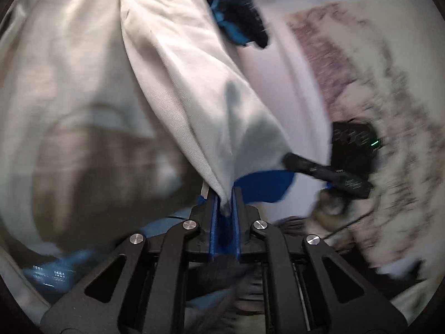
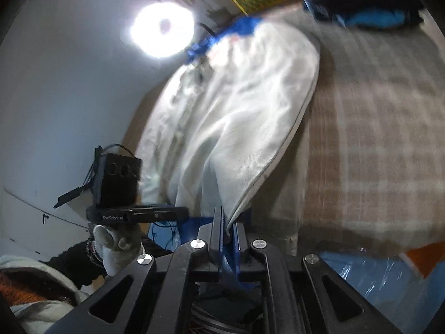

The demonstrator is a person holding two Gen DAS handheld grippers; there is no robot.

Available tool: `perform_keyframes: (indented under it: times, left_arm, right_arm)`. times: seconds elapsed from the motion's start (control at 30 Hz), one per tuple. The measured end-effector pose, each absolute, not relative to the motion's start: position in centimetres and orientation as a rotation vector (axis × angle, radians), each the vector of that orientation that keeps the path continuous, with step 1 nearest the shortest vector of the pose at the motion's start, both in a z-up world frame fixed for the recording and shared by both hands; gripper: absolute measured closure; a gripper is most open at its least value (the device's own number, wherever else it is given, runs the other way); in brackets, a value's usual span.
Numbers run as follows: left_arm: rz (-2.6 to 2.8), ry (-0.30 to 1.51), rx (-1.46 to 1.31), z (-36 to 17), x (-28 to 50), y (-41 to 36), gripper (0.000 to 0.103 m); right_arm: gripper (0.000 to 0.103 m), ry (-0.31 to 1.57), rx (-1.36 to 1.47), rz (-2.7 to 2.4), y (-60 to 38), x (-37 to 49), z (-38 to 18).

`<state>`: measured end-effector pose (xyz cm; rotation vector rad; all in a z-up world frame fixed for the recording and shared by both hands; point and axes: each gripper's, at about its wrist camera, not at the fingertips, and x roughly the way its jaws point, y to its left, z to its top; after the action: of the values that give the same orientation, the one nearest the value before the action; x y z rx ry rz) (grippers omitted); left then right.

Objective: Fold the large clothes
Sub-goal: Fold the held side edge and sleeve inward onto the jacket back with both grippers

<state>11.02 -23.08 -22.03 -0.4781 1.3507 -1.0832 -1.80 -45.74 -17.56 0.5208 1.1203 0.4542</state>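
Garment point(image 1: 178, 83), white, held lifted above checked bed point(image 2: 375, 139), stretched between both grippers. Left gripper point(image 1: 225, 203) jaws clamped on one corner; right gripper point(image 2: 226, 222) jaws clamped on hemmed edge. Tension judged intended to spread cloth flat before fold.

White garment point(image 1: 178, 89) in left gripper point(image 1: 225, 194)

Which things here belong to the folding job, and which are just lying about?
In the job:
- white garment
- left gripper, shut on it
- right gripper, shut on it

Lying about:
- dark and blue clothes pile
- checked bed cover
- ring lamp
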Motion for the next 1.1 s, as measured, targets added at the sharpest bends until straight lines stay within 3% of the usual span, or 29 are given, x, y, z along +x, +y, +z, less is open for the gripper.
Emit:
perform_keyframes:
  times: [0.2, 0.37, 0.43, 0.5, 0.53, 0.63, 0.8, 1.03, 1.1]
  left_arm:
    - [-0.939, 1.329, -0.26, -22.7, 10.6, -22.1, 0.096]
    - [-0.952, 1.281, -0.125, -20.9, 9.1, -23.7, 0.095]
    - [-0.958, 1.264, -0.078, -20.5, 8.3, -22.9, 0.095]
    - [-0.951, 1.248, -0.054, -19.7, 7.7, -22.5, 0.095]
    - [-0.947, 1.235, -0.056, -19.1, 7.5, -22.0, 0.095]
    - [-0.925, 1.169, -0.042, -17.4, 6.8, -20.9, 0.095]
    - [-0.941, 1.081, -0.004, -16.3, 6.7, -22.6, 0.095]
    - [-0.976, 1.116, 0.0, -20.2, 7.8, -28.1, 0.095]
    - [-0.985, 1.103, 0.0, -20.9, 7.4, -29.1, 0.095]
  right_arm:
    - [0.1, 1.288, 0.466, 0.404, -43.6, -0.1, -23.5]
    - [0.099, 1.313, 0.31, 0.379, -42.2, 0.0, -23.4]
    - [0.092, 1.294, 0.268, 0.384, -41.8, -0.2, -22.5]
    - [0.07, 1.259, 0.276, 0.399, -42.3, -0.9, -21.3]
    - [0.067, 1.225, 0.285, 0.392, -42.8, -1.3, -20.7]
    - [0.065, 1.168, 0.339, 0.372, -44.9, -1.9, -19.7]
    - [0.051, 1.142, 0.46, 0.344, -47.3, -1.9, -21.0]
    - [0.042, 1.168, 0.519, 0.347, -47.8, -1.5, -23.6]
    - [0.035, 1.175, 0.535, 0.372, -47.8, -1.3, -24.0]
